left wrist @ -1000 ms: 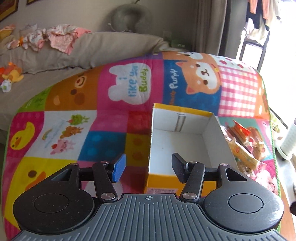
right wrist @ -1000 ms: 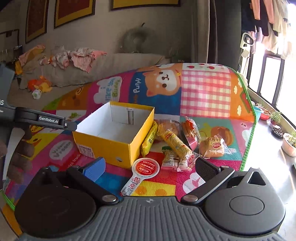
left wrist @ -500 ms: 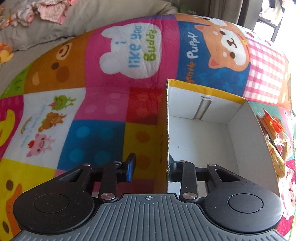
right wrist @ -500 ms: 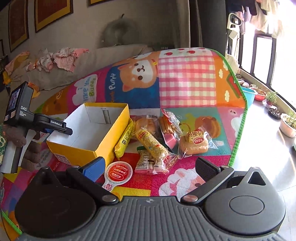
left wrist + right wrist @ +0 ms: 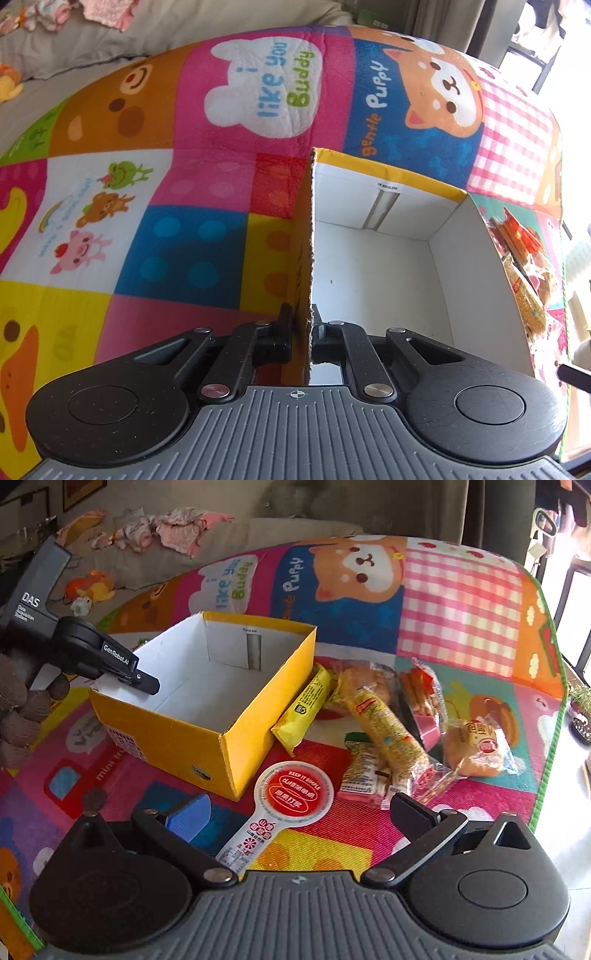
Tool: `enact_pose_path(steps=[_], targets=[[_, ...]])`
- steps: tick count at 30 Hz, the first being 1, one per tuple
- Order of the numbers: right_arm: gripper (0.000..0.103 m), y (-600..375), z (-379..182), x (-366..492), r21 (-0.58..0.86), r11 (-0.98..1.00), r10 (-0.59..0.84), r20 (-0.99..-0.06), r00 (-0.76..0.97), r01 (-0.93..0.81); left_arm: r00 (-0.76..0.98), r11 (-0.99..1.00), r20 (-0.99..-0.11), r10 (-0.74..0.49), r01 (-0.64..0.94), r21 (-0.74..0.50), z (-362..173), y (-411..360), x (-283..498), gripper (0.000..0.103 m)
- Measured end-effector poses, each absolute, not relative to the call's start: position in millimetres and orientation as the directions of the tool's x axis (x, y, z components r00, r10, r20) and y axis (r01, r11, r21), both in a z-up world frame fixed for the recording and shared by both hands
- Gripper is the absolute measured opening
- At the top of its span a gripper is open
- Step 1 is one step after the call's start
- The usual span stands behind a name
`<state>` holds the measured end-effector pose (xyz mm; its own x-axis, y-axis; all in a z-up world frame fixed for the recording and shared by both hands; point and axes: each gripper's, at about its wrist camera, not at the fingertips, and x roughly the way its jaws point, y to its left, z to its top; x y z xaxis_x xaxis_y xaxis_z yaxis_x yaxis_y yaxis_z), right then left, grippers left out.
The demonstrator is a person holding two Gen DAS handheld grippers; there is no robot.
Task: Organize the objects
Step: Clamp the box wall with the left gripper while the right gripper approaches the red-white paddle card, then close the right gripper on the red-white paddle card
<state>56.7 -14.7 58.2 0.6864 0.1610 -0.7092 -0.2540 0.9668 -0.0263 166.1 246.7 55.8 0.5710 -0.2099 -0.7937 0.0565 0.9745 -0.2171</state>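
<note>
A yellow cardboard box with a white inside stands open and empty on the play mat. My left gripper is shut on the box's left wall, one finger outside and one inside; it also shows in the right wrist view at the box's near-left corner. My right gripper is open and empty, hovering over a red round-headed snack packet. A yellow snack bar leans on the box's right side. A long yellow packet, a bun and other wrapped snacks lie to the right.
The colourful patchwork mat covers the surface, with its green edge and bare floor at the right. A grey sofa with clothes and toys is behind.
My left gripper moved forward and closed on the box's left wall. My right gripper tilted down and came closer to the snacks, still open.
</note>
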Motion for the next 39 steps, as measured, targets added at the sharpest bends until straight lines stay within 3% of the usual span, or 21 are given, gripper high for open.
enact_pose_path(steps=[4,12,13,15,23,27,31,39], targets=[[0.103,-4.9,42.5,70.7,-0.036,0.964,0.154,-0.728,0.668,-0.262,0.565,0.972,-0.798,-0.212,0.036,-0.233,56.0,255.3,166.7,0.009],[0.089,5.8,17.9,92.8,-0.078,0.957,0.127,-0.750,0.649,-0.278,0.545,0.965,-0.807,-0.229,0.016,-0.263,56.0,259.5,165.8,0.010],[0.085,4.7,18.7,92.4,-0.078,0.958,0.127,-0.747,0.652,-0.276,0.538,0.962,-0.809,-0.236,0.010,-0.274,56.1,260.4,166.1,0.010],[0.061,2.6,22.1,90.4,-0.089,0.957,0.120,-0.747,0.654,-0.277,0.531,0.959,-0.812,-0.242,0.000,-0.285,56.6,260.6,165.9,0.010],[0.063,-11.5,43.2,66.7,-0.109,0.961,0.094,-0.735,0.671,-0.254,0.542,0.965,-0.811,-0.220,-0.003,-0.264,57.6,255.2,158.6,0.010],[0.077,-5.7,49.1,47.6,-0.128,0.953,0.109,-0.703,0.703,-0.275,0.580,0.973,-0.790,-0.197,0.019,-0.229,56.8,251.8,149.3,0.010],[0.077,13.6,53.5,33.8,-0.166,0.930,0.145,-0.652,0.745,-0.327,0.609,0.983,-0.774,-0.174,0.056,-0.177,53.9,246.3,141.4,0.010],[0.077,34.5,52.8,55.3,-0.194,0.942,0.110,-0.590,0.800,-0.273,0.631,0.980,-0.753,-0.186,0.065,-0.188,47.2,247.9,146.1,0.010]])
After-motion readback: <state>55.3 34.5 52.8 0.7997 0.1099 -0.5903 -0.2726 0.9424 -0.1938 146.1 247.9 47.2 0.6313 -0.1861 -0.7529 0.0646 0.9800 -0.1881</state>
